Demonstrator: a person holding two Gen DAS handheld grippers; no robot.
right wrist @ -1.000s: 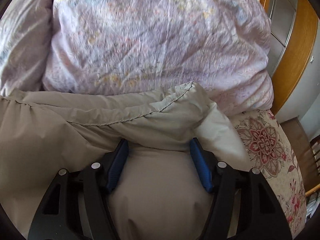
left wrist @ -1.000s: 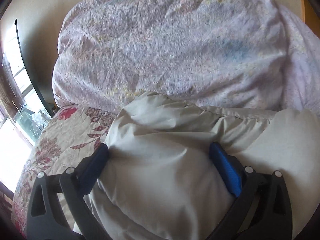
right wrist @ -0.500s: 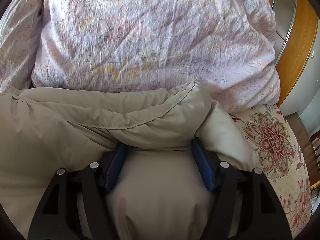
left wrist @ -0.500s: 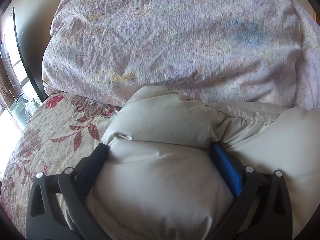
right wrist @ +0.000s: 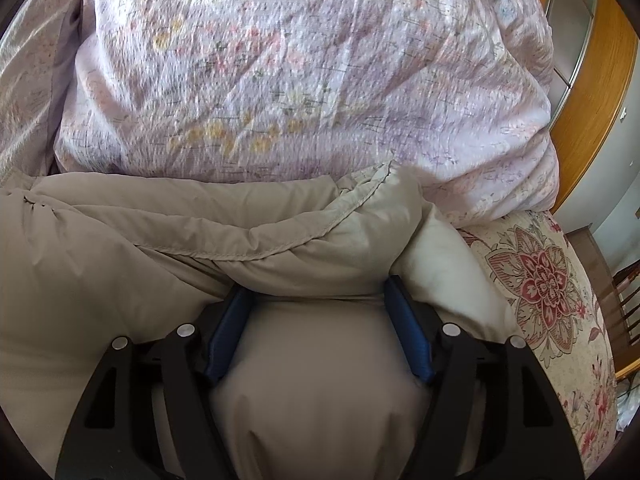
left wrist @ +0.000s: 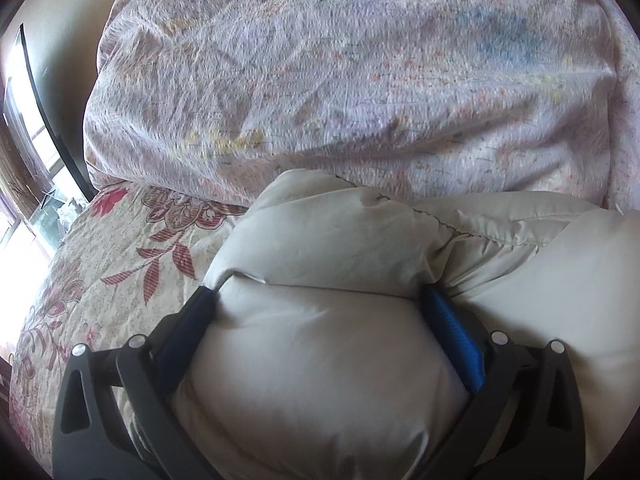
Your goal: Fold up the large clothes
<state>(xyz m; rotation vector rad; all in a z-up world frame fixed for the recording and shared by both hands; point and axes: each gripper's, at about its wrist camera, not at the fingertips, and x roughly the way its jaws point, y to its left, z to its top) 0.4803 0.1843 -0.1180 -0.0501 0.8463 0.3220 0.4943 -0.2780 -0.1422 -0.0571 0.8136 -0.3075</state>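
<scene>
Puffy beige jacket (left wrist: 320, 360) bunched on bed, both claws clamped on it.

Jacket lies crosswise on the floral bedspread (left wrist: 120, 264), long axis running L–R between the two claws, its far edge butting the lilac duvet (left wrist: 340, 80) heaped behind. Left gripper (left wrist: 320, 296) pads wide apart but pressing into a fat roll of padding at jacket's L end; right gripper (right wrist: 318, 292) same at R end, blue pads sunk in under a stitched hem fold. Jacket: smooth, matte, quilted, pillowy. Duvet: crinkled, faint flower print. Bedspread: cream w/ red blooms. Wood door frame (right wrist: 592, 92) at R. No containers seen.
</scene>
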